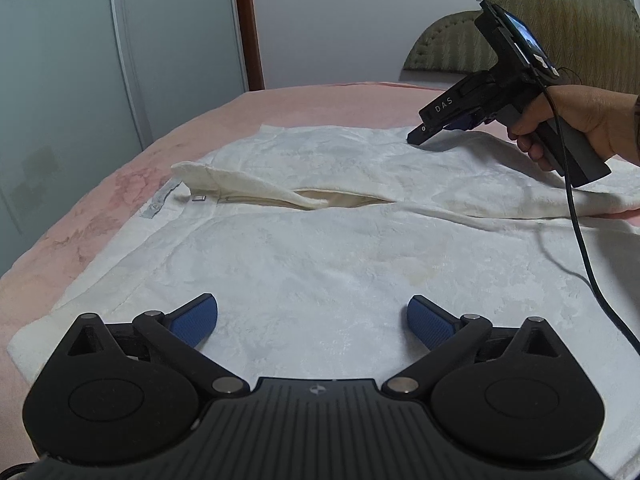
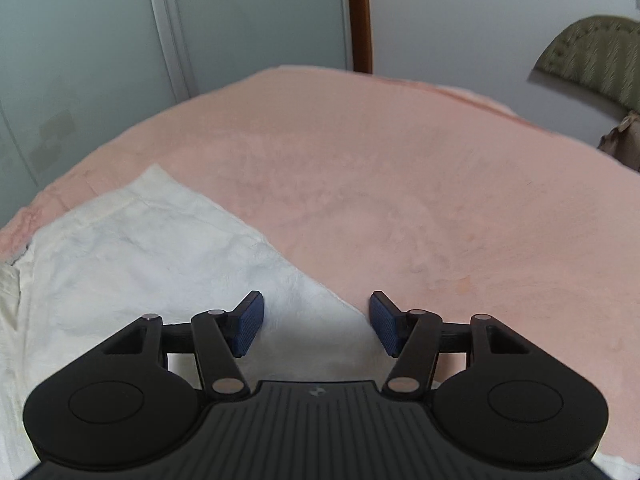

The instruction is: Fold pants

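White fleece pants (image 1: 320,248) lie spread flat on the pink bed cover (image 1: 100,184), waistband at the left with the fly open and a flap turned back (image 1: 248,184). My left gripper (image 1: 313,316) is open and empty, low over the near leg of the pants. My right gripper (image 1: 416,134) shows in the left wrist view over the pants' far edge. In the right wrist view it (image 2: 316,320) is open and empty, its jaws either side of the pants' far edge (image 2: 160,248).
A pink bed cover (image 2: 400,200) stretches beyond the pants. Pale wardrobe doors (image 1: 80,60) stand at the left. A padded green headboard (image 1: 560,28) is at the back right. The right gripper's black cable (image 1: 588,264) trails across the pants.
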Motion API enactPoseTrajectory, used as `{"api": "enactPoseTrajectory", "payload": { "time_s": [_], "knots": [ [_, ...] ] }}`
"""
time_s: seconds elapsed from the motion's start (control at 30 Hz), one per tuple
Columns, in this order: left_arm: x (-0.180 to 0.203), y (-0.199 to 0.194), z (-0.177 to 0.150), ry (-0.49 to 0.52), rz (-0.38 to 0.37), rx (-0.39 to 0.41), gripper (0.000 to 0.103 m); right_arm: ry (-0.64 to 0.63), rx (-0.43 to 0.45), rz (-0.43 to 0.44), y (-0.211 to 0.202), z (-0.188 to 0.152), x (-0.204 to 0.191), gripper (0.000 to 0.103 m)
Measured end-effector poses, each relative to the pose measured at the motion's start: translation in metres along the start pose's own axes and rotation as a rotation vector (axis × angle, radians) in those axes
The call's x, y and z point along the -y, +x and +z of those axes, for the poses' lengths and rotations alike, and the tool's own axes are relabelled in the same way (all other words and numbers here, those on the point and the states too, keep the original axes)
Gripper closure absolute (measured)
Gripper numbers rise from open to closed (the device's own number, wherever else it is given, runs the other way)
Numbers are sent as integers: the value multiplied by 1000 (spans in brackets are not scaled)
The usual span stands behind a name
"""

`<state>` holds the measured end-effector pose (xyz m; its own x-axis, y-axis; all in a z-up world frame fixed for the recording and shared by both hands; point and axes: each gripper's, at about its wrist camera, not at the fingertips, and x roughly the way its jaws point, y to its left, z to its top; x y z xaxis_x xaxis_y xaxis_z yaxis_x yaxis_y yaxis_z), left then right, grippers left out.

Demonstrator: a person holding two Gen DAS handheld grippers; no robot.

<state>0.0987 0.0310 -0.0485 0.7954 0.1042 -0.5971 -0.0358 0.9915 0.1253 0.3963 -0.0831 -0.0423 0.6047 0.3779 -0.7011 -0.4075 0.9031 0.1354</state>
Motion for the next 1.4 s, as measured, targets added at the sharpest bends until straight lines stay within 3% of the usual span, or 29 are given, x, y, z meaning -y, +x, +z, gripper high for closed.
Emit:
{"api": "enactPoseTrajectory", "payload": {
  "time_s": [0.03,0.1,0.2,0.37,0.53,0.7,0.8,0.87,0.97,1.0,1.03,1.07,1.1,1.13,1.17,1.23,1.3,1.4],
  "knots": [
    [0,0,0,-2,-1,0,0,-9,1,13,0,0,0,52],
    [-3,0,1,-11,-9,1,0,-40,2,16,-2,-1,-4,72],
    [-11,0,5,-47,-38,-7,2,-172,33,-37,-12,-6,-25,81],
    [-52,4,31,-224,-138,-31,2,-459,132,-145,-48,-31,-79,84],
    [-101,34,84,-489,-255,-50,2,-659,161,-156,-76,-68,-115,88],
    [-107,92,145,-597,-348,-122,2,-704,144,-126,-76,-94,-121,91],
    [-99,137,174,-651,-402,-214,2,-689,149,-110,-74,-101,-118,91],
    [-93,165,186,-681,-407,-280,3,-676,156,-99,-78,-104,-116,91],
    [-90,204,193,-749,-351,-368,5,-660,167,-88,-81,-111,-112,91],
    [-90,211,193,-776,-335,-384,9,-657,169,-86,-80,-112,-110,92],
    [-91,215,191,-803,-320,-394,21,-654,171,-85,-79,-115,-110,92],
    [-91,216,189,-817,-308,-402,45,-651,174,-85,-79,-117,-110,92],
    [-90,216,187,-807,-294,-413,59,-647,180,-88,-79,-119,-109,92],
    [-89,214,184,-795,-292,-416,88,-639,189,-94,-79,-120,-108,91],
    [-91,209,180,-814,-319,-386,98,-630,198,-103,-81,-122,-109,91],
    [-96,190,173,-834,-326,-328,99,-637,213,-145,-87,-125,-109,89],
    [-95,166,167,-789,-332,-257,100,-637,240,-222,-99,-132,-105,82],
    [-93,128,158,-727,-344,-176,100,-623,262,-323,-121,-142,-85,82]
  ]
}}
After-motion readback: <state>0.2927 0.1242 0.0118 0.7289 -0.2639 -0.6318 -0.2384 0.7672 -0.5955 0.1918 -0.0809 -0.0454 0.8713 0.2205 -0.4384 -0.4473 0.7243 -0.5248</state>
